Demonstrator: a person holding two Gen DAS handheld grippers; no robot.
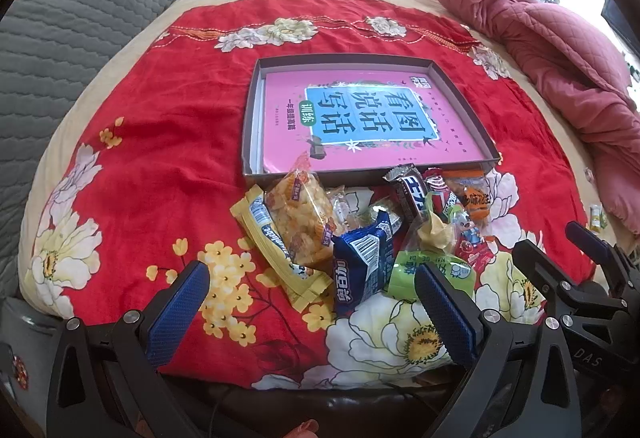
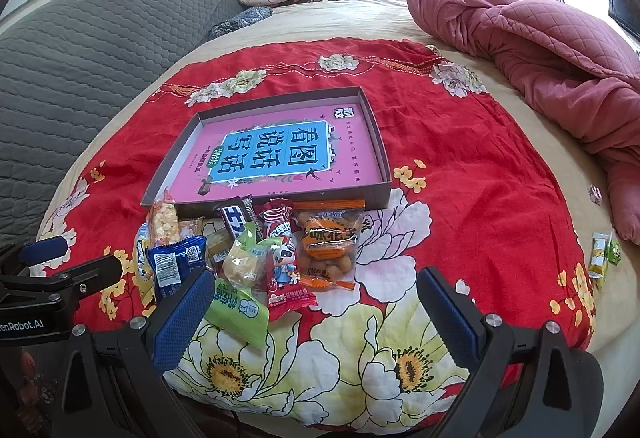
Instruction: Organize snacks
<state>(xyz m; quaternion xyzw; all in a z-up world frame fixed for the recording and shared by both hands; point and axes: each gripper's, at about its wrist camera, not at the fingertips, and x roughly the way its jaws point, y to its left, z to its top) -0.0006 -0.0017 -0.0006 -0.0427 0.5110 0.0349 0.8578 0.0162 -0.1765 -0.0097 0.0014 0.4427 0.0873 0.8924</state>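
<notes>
Spread wide and empty, both: left gripper [image 1: 312, 302] low at the near edge of the snack pile [image 1: 360, 230], right gripper [image 2: 316, 302] alongside. Heaped on the red floral cloth [image 2: 480, 206], touching the near wall of the shallow box [image 1: 250, 126]. Blue packet [image 1: 362, 262] dead ahead between the left fingers, long axis running away; green packet [image 2: 236, 312] beside the right's inner finger

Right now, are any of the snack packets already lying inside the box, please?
No, the box holds only the pink book; the snack packets lie heaped outside its near wall.
</notes>
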